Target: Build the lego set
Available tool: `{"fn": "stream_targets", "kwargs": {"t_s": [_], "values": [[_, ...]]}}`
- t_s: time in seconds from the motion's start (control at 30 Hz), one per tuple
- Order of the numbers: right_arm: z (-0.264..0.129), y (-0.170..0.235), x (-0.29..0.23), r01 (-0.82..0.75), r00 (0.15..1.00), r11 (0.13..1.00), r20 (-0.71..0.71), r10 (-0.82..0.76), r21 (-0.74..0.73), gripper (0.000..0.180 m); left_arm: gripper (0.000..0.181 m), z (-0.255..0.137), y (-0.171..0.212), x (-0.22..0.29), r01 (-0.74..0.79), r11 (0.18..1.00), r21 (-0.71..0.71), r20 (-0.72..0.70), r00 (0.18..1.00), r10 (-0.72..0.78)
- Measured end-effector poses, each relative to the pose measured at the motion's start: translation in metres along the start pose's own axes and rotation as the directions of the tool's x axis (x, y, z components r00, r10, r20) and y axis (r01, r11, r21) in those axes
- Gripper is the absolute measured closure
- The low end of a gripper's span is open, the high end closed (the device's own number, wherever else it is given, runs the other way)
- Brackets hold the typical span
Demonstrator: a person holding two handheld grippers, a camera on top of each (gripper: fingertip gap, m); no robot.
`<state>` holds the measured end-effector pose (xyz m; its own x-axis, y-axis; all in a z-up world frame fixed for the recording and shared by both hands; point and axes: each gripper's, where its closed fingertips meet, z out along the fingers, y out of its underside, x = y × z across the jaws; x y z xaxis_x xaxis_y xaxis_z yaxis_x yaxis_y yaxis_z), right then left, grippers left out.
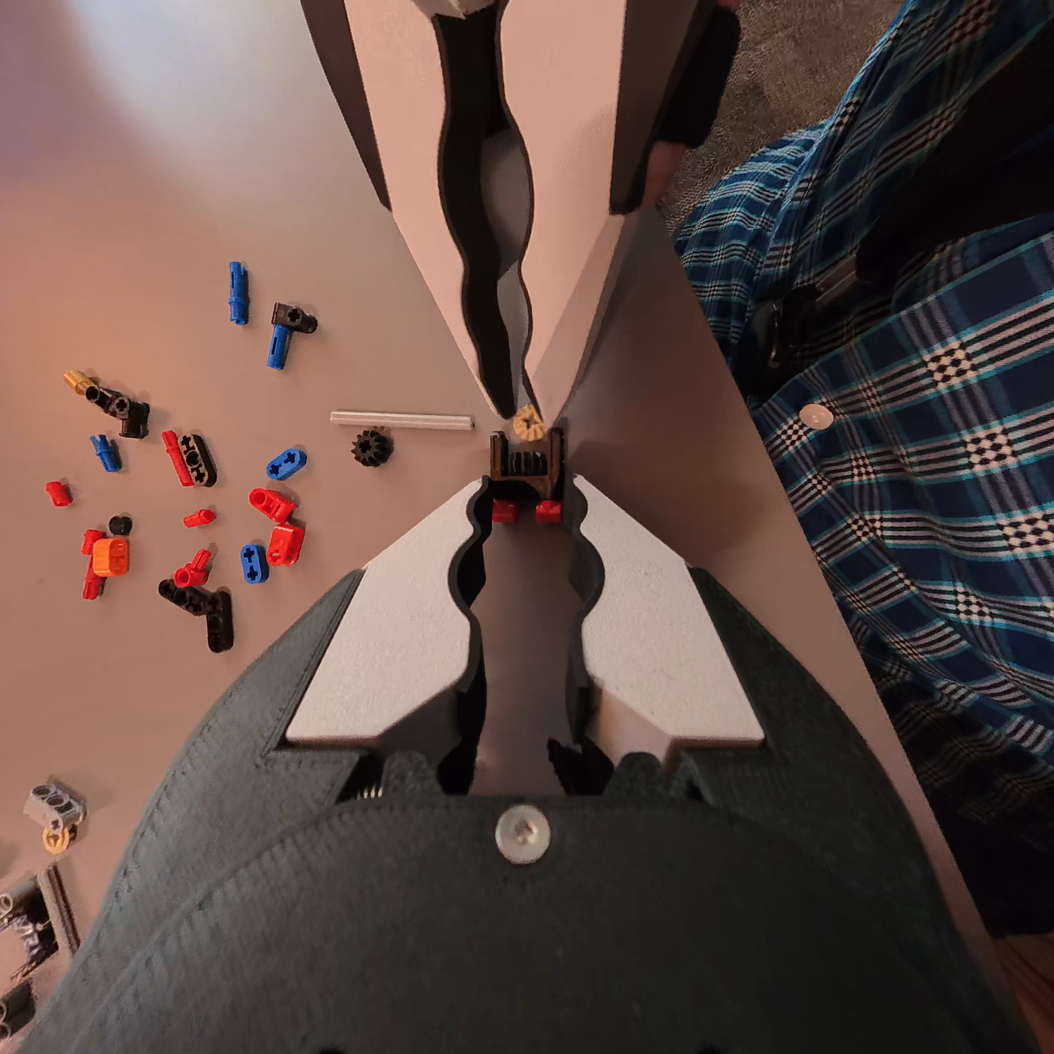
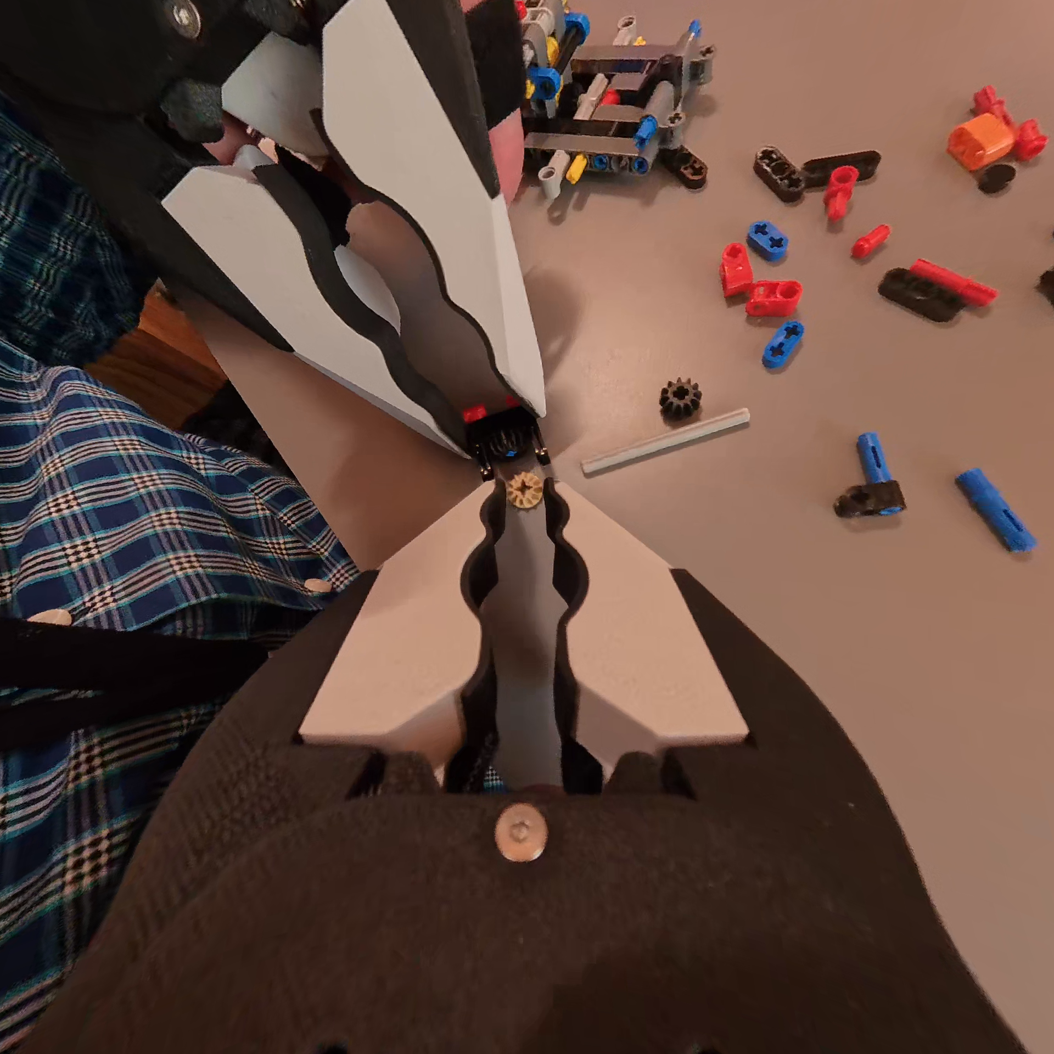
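My left gripper (image 1: 528, 486) is shut on a small black frame piece (image 1: 525, 465) with a black gear inside it and two red pins at its back. My right gripper (image 2: 522, 491) is shut on a tan gear (image 2: 523, 490) and holds it right at the open end of the frame. In the left wrist view the right gripper (image 1: 526, 419) comes down from the top with the tan gear (image 1: 526, 425). In the right wrist view the left gripper (image 2: 505, 430) comes in from the upper left with the frame (image 2: 507, 439). Both are held near the table's edge.
A grey axle (image 2: 664, 440) and a black gear (image 2: 680, 401) lie close by. Several loose red, blue and black pieces (image 1: 274, 502) are scattered on the table (image 1: 171, 171). A partly built model (image 2: 616, 102) stands farther back. A person's plaid shirt (image 1: 912, 456) is beyond the table edge. My left and right fingertips are right by each other.
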<state>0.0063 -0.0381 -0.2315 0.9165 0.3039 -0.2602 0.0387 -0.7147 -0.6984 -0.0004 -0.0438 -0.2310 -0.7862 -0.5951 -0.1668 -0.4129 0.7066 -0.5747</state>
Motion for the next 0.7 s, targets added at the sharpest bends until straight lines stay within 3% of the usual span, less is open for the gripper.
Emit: {"fn": "stream_targets", "kwargs": {"t_s": [0.53, 0.6, 0.7], "values": [[-0.0022, -0.0036, -0.0022, 0.119, 0.992, 0.992, -0.040, -0.118, 0.033, 0.180, 0.158, -0.0028, 0.0054, 0.0008, 0.014, 1.000, -0.015, -0.007, 1.000, -0.014], [-0.0027, -0.0017, -0.0045, 0.113, 0.993, 0.993, -0.014, -0.113, 0.019, 0.166, 0.158, -0.0027, 0.0055, 0.0007, 0.014, 1.000, -0.015, -0.008, 1.000, -0.015], [-0.0007, 0.0020, -0.0054, 0.126, 0.992, 0.992, 0.000, -0.126, -0.001, 0.164, 0.158, -0.0025, 0.0057, 0.0004, 0.012, 1.000, -0.017, -0.007, 1.000, -0.012]]}}
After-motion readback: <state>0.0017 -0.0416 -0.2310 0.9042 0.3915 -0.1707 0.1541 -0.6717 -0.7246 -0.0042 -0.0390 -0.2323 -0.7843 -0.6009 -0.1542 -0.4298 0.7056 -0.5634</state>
